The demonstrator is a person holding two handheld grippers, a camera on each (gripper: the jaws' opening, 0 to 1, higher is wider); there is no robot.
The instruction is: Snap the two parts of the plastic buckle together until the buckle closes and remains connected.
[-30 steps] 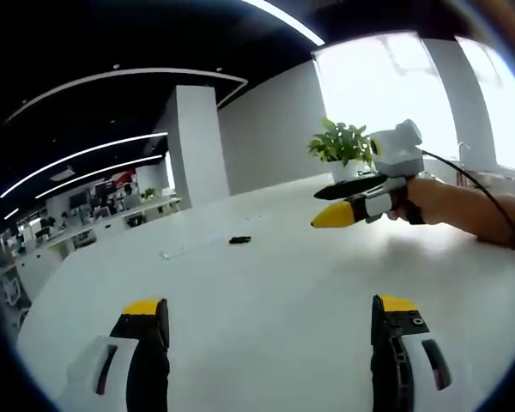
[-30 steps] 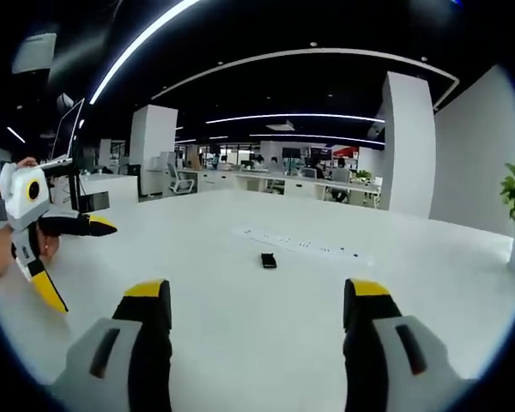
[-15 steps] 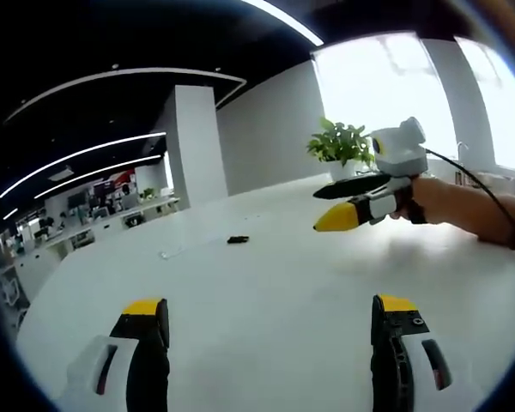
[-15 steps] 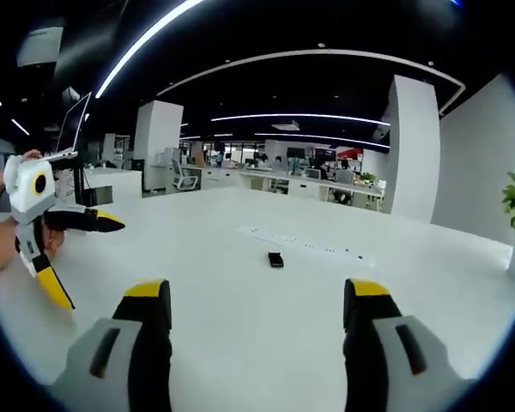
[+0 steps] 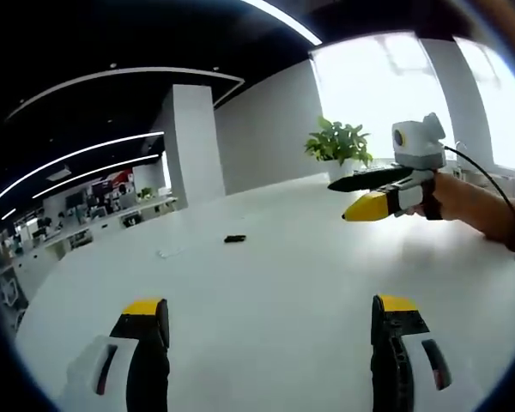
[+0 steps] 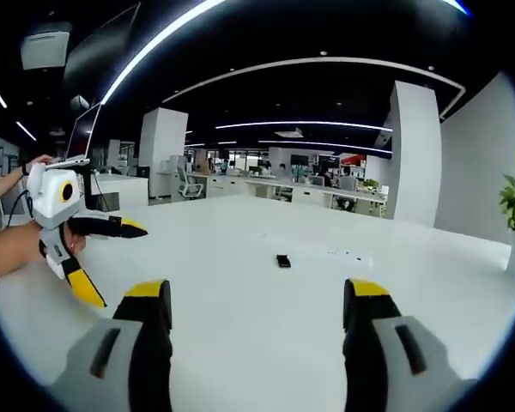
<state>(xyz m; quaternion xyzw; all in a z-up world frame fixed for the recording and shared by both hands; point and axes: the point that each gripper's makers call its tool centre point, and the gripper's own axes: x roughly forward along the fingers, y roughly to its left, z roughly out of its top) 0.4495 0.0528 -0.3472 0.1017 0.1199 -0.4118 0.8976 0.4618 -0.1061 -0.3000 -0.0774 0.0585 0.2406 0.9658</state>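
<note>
I am working over a large white table [image 5: 266, 300], bare across most of its surface, in an open office with a potted plant [image 5: 337, 144] at the far edge near the windows.

My left gripper [image 5: 270, 319] is held above the table with its jaws wide apart and nothing between them. My right gripper [image 6: 257, 302] is in the same condition: jaws spread, nothing clamped. In the left gripper view the right gripper also appears from the side, held out over the table by a hand [image 5: 451, 193], its two jaws parted and pointing toward the middle of the table. In the right gripper view the left gripper comes in likewise, jaws parted and empty.

The task's object, as best I can judge, is the small dark buckle [image 6: 283, 261] lying flat on the table well ahead of both grippers, also visible at [image 5: 234, 239]. It is too small for me to tell whether it is one part or two, or whether the parts are joined.

Assessment: neither gripper is touching the buckle. I judge the task barely begun; approach, grasp of each part and the snap all remain.
</note>
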